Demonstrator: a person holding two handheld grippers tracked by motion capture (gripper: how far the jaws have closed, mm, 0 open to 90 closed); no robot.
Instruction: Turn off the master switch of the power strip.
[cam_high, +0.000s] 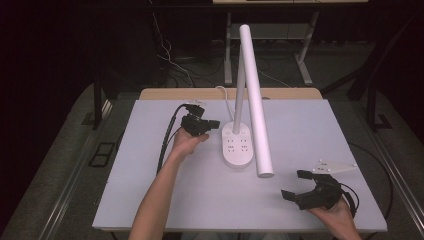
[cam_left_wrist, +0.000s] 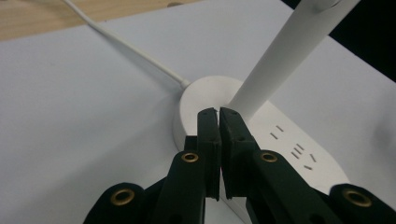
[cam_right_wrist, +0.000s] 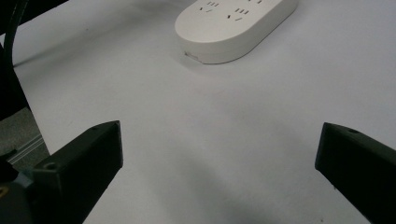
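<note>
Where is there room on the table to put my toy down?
The table is bare in front, between the two hands, and on the far right past the lamp head. It is crowded in the middle, where the left tool sits beside the lamp base.

Cut off and hidden

Lamp base clipped at top edge in right gripper view; lamp head cropped in left gripper view, near end of base behind left tongs.

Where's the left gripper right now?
In the high view the left gripper is left of centre, jaws shut, tips just beside the lamp base near its upright pole.
</note>
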